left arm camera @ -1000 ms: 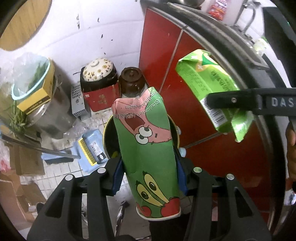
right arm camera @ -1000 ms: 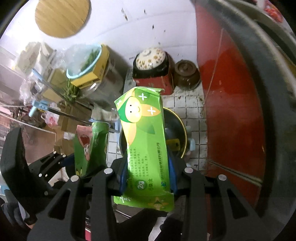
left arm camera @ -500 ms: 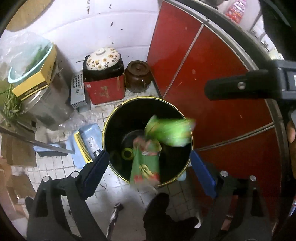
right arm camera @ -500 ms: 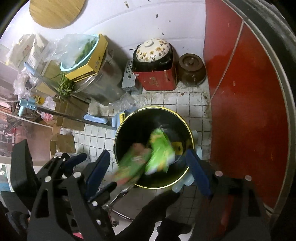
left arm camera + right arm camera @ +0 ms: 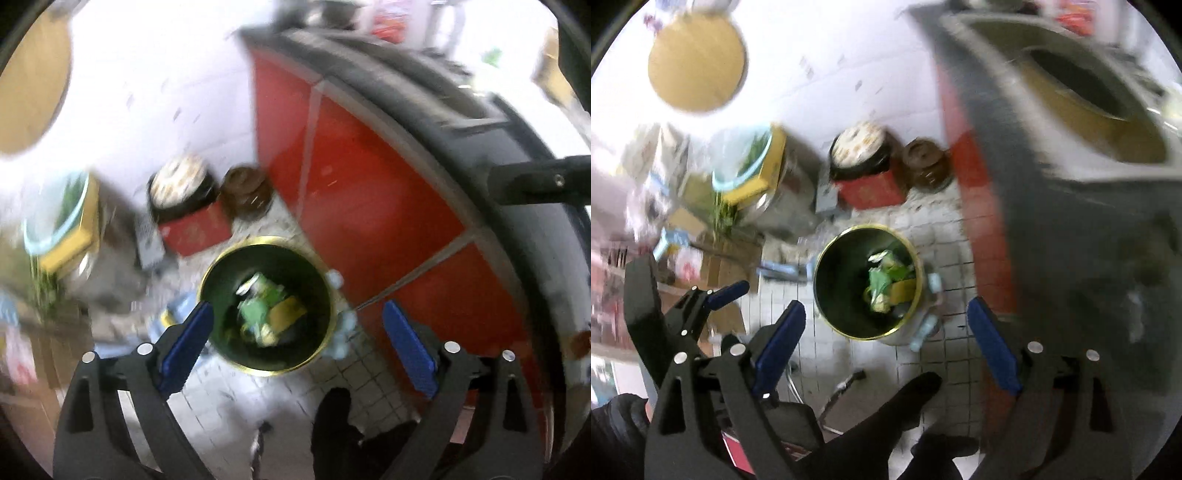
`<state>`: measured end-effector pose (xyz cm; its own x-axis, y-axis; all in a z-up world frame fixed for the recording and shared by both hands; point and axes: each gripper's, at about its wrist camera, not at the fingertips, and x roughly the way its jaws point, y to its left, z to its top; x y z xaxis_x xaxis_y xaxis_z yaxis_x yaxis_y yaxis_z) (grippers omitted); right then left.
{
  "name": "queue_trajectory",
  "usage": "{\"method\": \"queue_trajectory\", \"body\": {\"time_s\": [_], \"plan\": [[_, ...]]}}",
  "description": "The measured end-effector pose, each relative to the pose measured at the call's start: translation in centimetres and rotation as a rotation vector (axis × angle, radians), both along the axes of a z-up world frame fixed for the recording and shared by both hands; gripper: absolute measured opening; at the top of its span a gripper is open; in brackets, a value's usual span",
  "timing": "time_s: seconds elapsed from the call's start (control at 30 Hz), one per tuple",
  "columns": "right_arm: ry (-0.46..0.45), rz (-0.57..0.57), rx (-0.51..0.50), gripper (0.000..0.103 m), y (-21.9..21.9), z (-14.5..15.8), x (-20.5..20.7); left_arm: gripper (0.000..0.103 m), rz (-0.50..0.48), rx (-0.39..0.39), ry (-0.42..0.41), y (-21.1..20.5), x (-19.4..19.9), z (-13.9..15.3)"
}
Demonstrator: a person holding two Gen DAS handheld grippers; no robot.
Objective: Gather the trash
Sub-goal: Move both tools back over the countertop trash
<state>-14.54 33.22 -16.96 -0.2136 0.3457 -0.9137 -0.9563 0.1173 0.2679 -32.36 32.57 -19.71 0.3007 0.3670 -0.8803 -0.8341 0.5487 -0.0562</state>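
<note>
in the left wrist view the left claw [image 5: 295, 332] points steeply down over a black bin [image 5: 267, 306] with a gold rim that stands on the tiled floor [image 5: 236, 402]; its blue pads [image 5: 186, 341] are spread wide and still opening, with nothing between them and nothing touching them. the trash [image 5: 267, 312], a blurred heap of green and yellow wrappers, lies at the bottom of the bin. a red cabinet [image 5: 369, 206] runs just beside the bin, and a dark bar of the right claw [image 5: 535, 181] crosses the right edge, something only this view shows. a flowered pot [image 5: 181, 184] on a red box and a brown jar [image 5: 245, 192] sit by the white wall. in the right wrist view the right claw [image 5: 884, 328] also tilts steeply down above the same bin [image 5: 842, 291], pads [image 5: 781, 338] wide apart and opening, holding nothing; the trash [image 5: 886, 282] rests inside. only here the left claw [image 5: 698, 306] appears, low at the left, held by a dark-gloved hand [image 5: 617, 421]; a round wooden board [image 5: 696, 62] hangs on the wall and the grey surface [image 5: 1052, 147] above the cabinet shows a sunken basin. both views are too blurred to read any writing.
</note>
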Motion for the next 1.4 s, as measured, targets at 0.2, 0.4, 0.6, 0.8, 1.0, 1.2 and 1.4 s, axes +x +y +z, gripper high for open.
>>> {"method": "queue_trajectory", "body": {"time_s": [0.2,0.4,0.6,0.8,1.0,1.2,1.4], "plan": [[-0.091,-0.281,0.097,0.088,-11.6,7.7,8.3,0.092,-0.278,0.034,-0.093,-4.6,10.1,6.4],[-0.215,-0.622,0.154,0.089,-25.9,13.1,15.7,0.092,-0.648,0.033,-0.157,-12.5,21.8,10.8],[-0.3,-0.98,0.152,0.089,-40.8,15.8,19.4,0.094,-0.992,0.047,-0.204,-23.4,30.3,13.6],[-0.339,-1.263,0.116,0.089,-54.3,16.1,19.2,0.096,-1.256,0.079,-0.188,-33.4,33.4,14.4],[-0.328,-1.401,0.095,0.089,-61.2,15.1,17.5,0.096,-1.35,0.08,-0.133,-38.4,33.9,13.8],[-0.324,-1.428,0.099,0.089,-62.9,14.8,17.6,0.096,-1.353,0.086,-0.119,-39.1,34.5,14.0],[-0.321,-1.414,0.099,0.089,-63.0,14.4,19.0,0.096,-1.331,0.089,-0.108,-38.8,36.0,13.7]]}}
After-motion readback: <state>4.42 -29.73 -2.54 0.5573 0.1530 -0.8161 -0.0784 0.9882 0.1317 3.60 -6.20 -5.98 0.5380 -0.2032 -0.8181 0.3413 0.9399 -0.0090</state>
